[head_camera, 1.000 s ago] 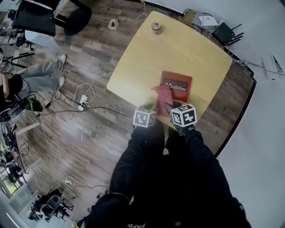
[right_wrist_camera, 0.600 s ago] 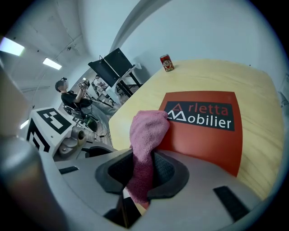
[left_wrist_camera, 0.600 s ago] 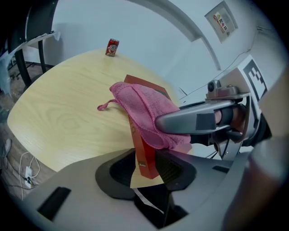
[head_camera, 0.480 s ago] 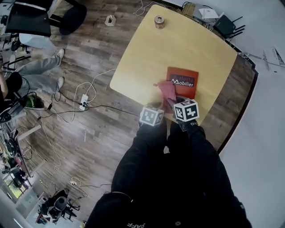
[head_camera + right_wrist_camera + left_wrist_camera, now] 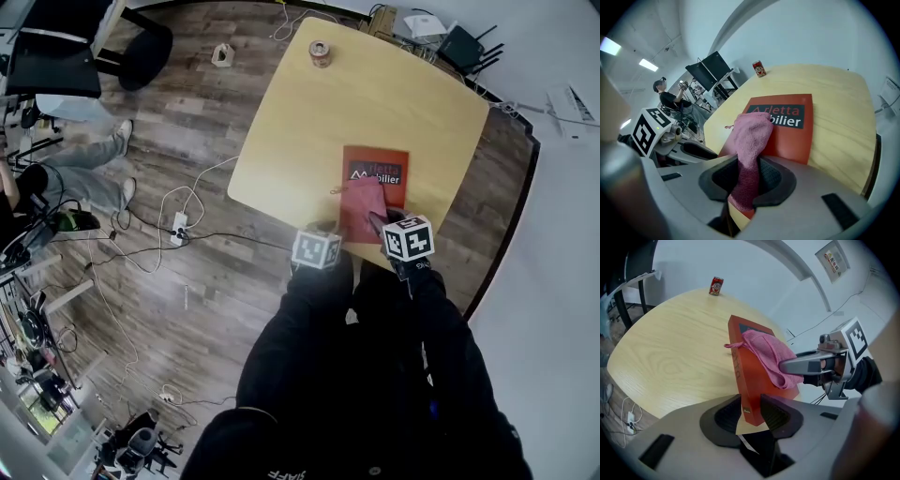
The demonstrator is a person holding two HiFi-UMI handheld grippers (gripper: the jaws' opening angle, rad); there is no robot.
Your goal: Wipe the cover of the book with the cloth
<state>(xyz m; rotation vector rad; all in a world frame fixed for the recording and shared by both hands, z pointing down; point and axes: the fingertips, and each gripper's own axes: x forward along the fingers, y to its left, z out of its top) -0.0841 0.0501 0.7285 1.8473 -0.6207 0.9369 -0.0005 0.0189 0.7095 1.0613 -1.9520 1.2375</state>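
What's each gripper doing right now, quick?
Left gripper: jaws closing on the book, whose near corner sits between them.
Right gripper: closed on the pink cloth.

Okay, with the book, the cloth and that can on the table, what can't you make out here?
Book title: the cloth covers part, head view and right gripper view.
Can print: too small to read in every view.
Book's near corner: left gripper view, buried between the closing left tongs.
Cloth's lower end: right gripper view, swallowed by the right tongs gripping it.
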